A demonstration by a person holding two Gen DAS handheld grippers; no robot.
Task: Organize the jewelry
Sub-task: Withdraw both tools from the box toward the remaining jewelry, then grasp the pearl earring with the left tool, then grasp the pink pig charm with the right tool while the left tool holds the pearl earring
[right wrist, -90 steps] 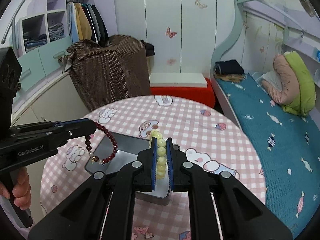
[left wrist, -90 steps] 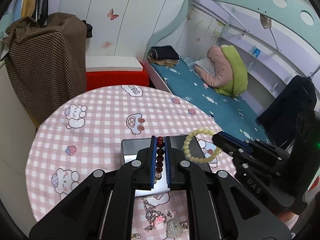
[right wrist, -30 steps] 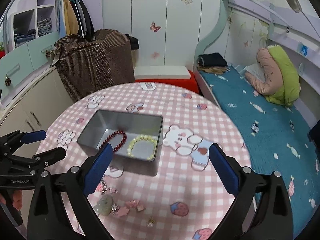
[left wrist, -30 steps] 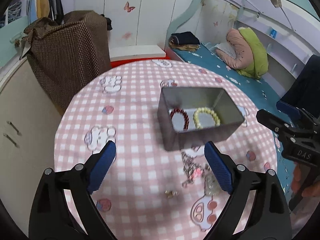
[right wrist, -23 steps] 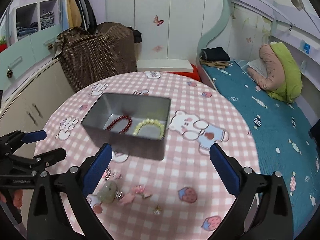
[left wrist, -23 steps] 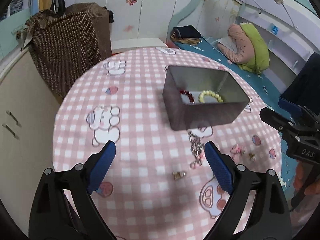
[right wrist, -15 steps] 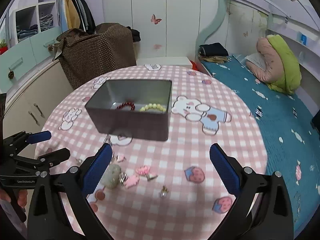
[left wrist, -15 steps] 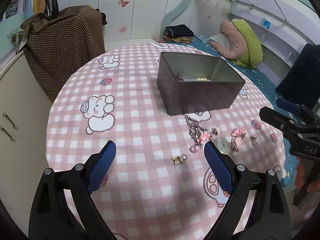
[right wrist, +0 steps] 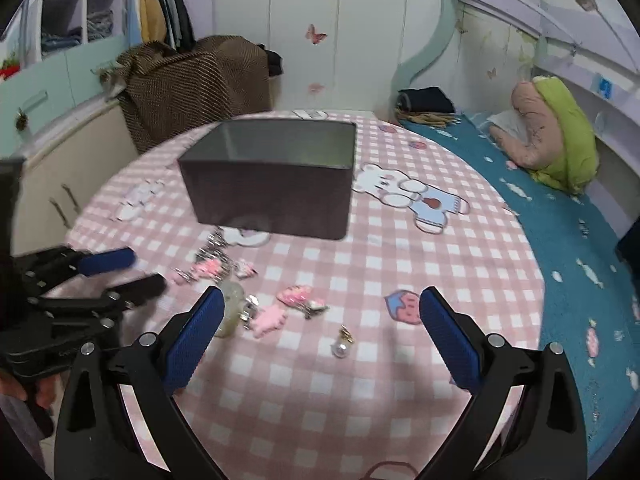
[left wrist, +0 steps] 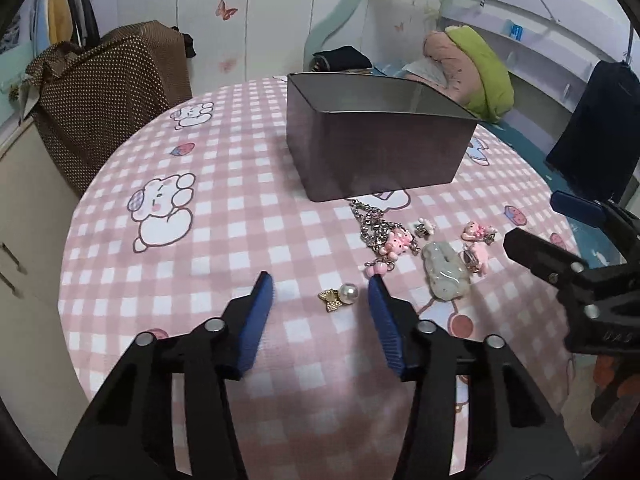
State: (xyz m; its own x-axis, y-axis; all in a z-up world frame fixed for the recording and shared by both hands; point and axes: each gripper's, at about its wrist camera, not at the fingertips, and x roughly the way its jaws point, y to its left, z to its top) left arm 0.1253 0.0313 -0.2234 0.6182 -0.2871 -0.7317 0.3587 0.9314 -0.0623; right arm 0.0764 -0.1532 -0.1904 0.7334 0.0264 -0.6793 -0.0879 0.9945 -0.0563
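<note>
On the pink checked tablecloth [left wrist: 224, 184] a pearl earring with a gold bow [left wrist: 338, 295] lies between the fingers of my left gripper [left wrist: 320, 284]. Its jaws are closing and the pads stand clear of the earring. Right of it lie a silver chain [left wrist: 372, 226], pink charms [left wrist: 396, 242] and a pale jade pendant [left wrist: 444, 272]. Behind them stands the grey tin box [left wrist: 380, 148], its inside hidden. My right gripper [right wrist: 320, 296] hangs wide open over pink charms [right wrist: 296, 294] and another pearl earring [right wrist: 342, 344], holding nothing.
A bed with a teal sheet [right wrist: 560, 216] runs along the right of the round table. A brown dotted cover [left wrist: 104, 92] and cream cabinets [left wrist: 28, 208] stand at the left. Each gripper shows in the other's view, at the table's near edge.
Both grippers have sunk toward the table and the loose jewellery. The left jaws have narrowed around the pearl earring. The bracelets inside the box have dropped out of sight behind its wall.
</note>
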